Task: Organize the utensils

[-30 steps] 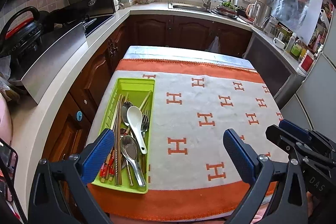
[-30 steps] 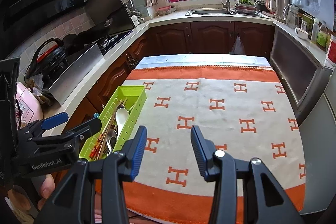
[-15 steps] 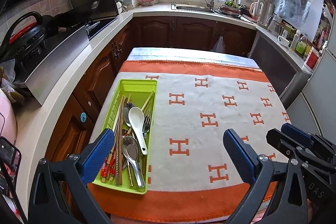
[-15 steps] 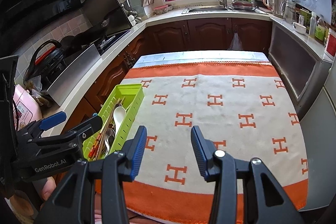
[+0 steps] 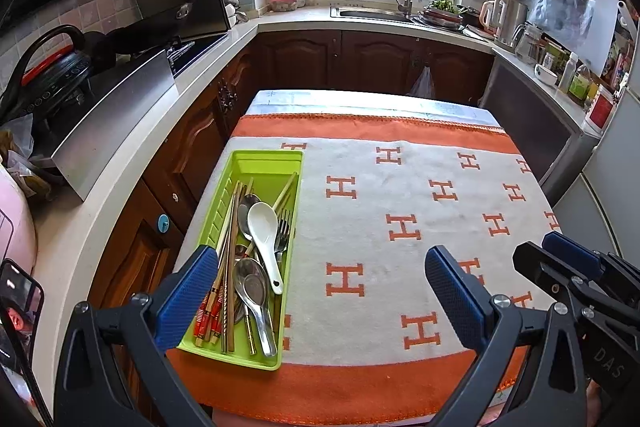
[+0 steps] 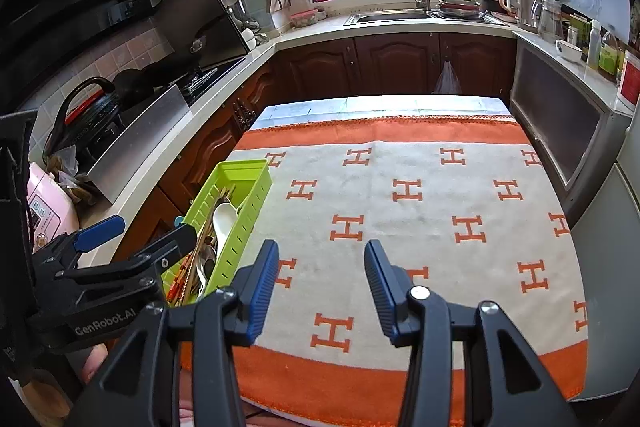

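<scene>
Left wrist view is showing my left gripper [image 5: 320, 301] hanging wide open and empty over the blanket's [image 5: 400, 195] near edge. At the blanket's left edge, the green tray [image 5: 264, 163] is holding chopsticks [image 5: 224, 267], metal spoons [image 5: 252, 287], a fork [image 5: 282, 231] and a white spoon [image 5: 262, 227], all piled together; whether sorting is finishing or pending, I cannot tell. My right gripper [image 6: 320, 285] is hovering parted, holding nothing, over bare blanket.

A: Where is the utensil tray [image 5: 262, 163]?

B: On the cloth [image 5: 400, 227], along its left edge, running front to back. A ladle-style spoon [image 5: 262, 227], metal spoons [image 5: 250, 285], a fork [image 5: 283, 231] and chopsticks [image 5: 224, 267] lie lengthwise in the tray.

A: What lies behind the tray?

B: Cabinets [image 5: 360, 63], with a sink [image 5: 372, 13] on the counter above them.
</scene>
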